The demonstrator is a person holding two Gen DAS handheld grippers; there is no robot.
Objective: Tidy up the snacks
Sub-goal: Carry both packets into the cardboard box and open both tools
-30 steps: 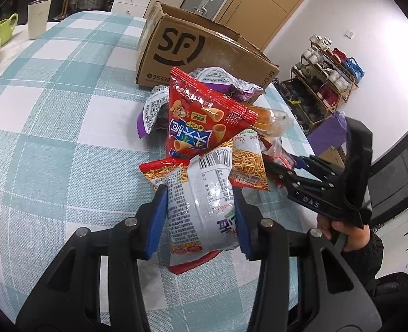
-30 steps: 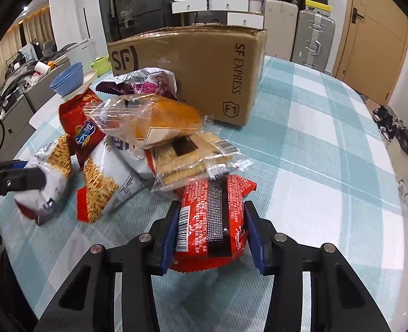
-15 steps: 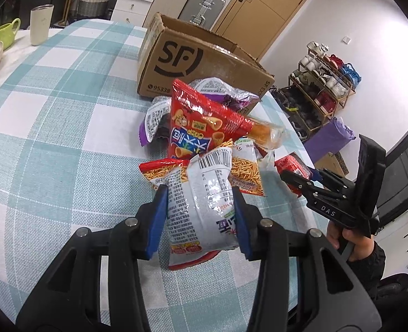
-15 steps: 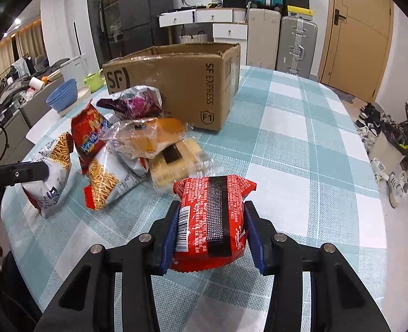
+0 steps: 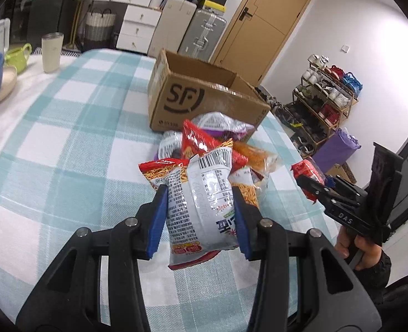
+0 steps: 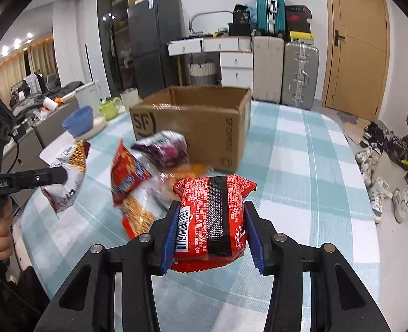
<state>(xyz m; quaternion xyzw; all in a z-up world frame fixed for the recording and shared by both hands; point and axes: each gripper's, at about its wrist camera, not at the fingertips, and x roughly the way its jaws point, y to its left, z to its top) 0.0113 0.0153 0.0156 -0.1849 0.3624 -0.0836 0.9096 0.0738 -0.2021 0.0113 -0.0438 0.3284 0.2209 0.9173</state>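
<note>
Here, a glossy red snack packet point(image 6: 211, 218) looks crinkled.

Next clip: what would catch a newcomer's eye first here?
Both grippers hold snacks above the checked table: the left gripper clamps a silver bag, the right gripper a red pack. Behind them, a heap of snack bags lies before an open SF box.
</note>
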